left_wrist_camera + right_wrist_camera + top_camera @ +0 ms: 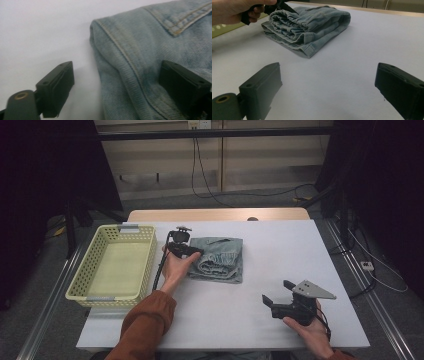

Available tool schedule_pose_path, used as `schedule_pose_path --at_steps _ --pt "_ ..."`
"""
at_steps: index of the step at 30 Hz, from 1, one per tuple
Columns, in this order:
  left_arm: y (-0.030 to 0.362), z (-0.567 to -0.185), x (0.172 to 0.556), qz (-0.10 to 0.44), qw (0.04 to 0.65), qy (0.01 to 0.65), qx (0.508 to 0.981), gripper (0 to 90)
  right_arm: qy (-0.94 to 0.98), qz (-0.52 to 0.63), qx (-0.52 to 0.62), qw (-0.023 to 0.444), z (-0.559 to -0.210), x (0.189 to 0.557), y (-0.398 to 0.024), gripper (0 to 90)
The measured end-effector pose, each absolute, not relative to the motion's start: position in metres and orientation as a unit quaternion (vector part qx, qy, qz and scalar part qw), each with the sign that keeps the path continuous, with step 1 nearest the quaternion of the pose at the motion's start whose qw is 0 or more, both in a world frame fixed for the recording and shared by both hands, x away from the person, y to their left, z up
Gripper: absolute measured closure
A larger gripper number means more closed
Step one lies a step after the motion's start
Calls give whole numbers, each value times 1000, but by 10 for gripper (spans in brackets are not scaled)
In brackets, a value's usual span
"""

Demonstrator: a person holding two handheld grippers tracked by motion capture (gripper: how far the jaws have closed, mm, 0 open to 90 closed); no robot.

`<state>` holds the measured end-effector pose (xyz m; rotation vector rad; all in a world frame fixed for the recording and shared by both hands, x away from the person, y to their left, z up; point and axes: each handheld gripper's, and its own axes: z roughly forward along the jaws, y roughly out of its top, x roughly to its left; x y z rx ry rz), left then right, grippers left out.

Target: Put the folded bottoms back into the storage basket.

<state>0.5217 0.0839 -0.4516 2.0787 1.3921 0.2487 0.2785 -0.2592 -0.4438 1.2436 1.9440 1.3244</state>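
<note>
Denim jeans (218,259), left gripper (117,82) straddling edge

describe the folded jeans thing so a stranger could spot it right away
Start at the white table and find the yellow-green basket on its left side. Just right of the basket, beside the left gripper, lies the folded denim garment, the only soft, faded-blue item there.

Faded twill denim garment (155,50) with tan stitching, smooth matt white tabletop (352,50), perforated, probably plastic basket (145,265)
</note>
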Motion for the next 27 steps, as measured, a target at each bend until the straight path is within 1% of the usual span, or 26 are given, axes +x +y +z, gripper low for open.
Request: schedule_pose_path --at_steps 1,3,5,6,7,8,10,11,13,15,20,23,25,27 --pt "85 -453 522 84 312 533 782 120 710 483 454 238 -444 279 -259 70" --pt "85 -453 521 82 312 529 785 117 711 484 453 237 -444 279 -259 70" --pt "84 -451 520 70 308 527 789 135 710 484 453 236 -444 279 -259 70" --pt "83 -450 520 63 306 528 790 184 710 483 454 237 -444 279 -259 70" --pt "83 -449 518 55 306 527 791 184 710 483 454 237 -444 279 -259 70" --pt "82 -448 517 50 307 524 793 219 710 483 454 237 -444 279 -258 70" --pt "83 -447 516 27 315 520 794 314 710 482 454 238 -444 279 -258 71" --pt "84 -447 515 19 320 518 793 348 710 483 454 238 -444 278 -258 71" --pt "84 -447 515 7 320 516 795 396 710 482 454 239 -444 278 -257 72" --pt "82 -446 514 4 319 511 798 466 711 481 454 238 -444 278 -257 72" --pt "79 -447 511 0 327 498 803 588 711 481 453 238 -444 279 -256 73" --pt "80 -447 512 -16 334 493 803 669 713 479 452 239 -444 279 -256 74" --pt "81 -447 511 -15 338 489 804 702 712 481 452 239 -444 279 -256 74" --pt "80 -446 511 -8 340 485 805 713 710 481 455 240 -444 279 -257 74"
